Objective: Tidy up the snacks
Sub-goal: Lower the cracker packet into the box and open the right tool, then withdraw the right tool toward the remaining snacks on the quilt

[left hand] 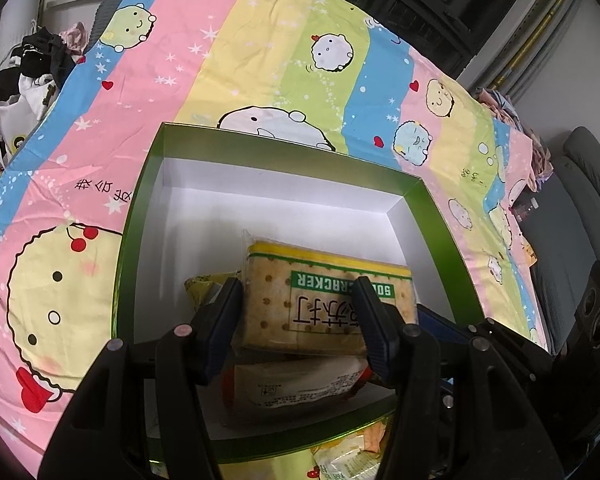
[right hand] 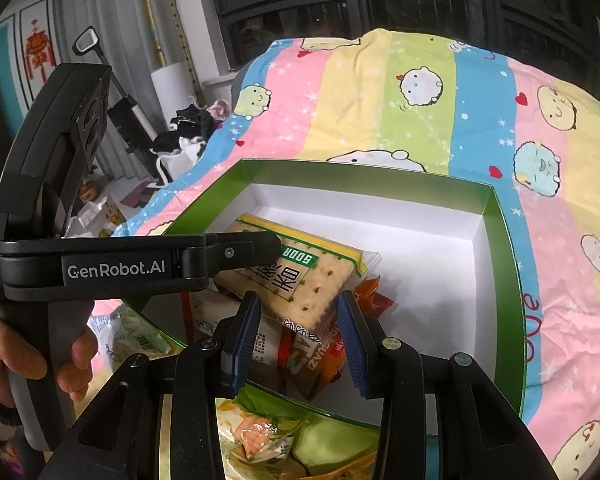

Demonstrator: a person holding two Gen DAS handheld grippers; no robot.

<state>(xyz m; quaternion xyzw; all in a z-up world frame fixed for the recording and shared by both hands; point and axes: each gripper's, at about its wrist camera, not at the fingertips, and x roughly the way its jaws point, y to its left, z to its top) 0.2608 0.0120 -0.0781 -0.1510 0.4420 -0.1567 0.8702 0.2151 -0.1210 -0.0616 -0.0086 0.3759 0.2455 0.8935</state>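
The left gripper [left hand: 302, 312] clamps one end of the cracker pack [left hand: 328, 304] and the right gripper [right hand: 298, 326] pinches its other end, holding it low inside the green box [right hand: 504, 280], over other snack packets [right hand: 316, 360]. This looks like placement; next, both should let go together. The pack is flat, clear-wrapped, printed green and yellow, and tilted.

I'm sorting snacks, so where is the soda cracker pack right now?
The soda cracker pack is inside the green box, at its near end atop other snack packets, with both grippers closed on it.
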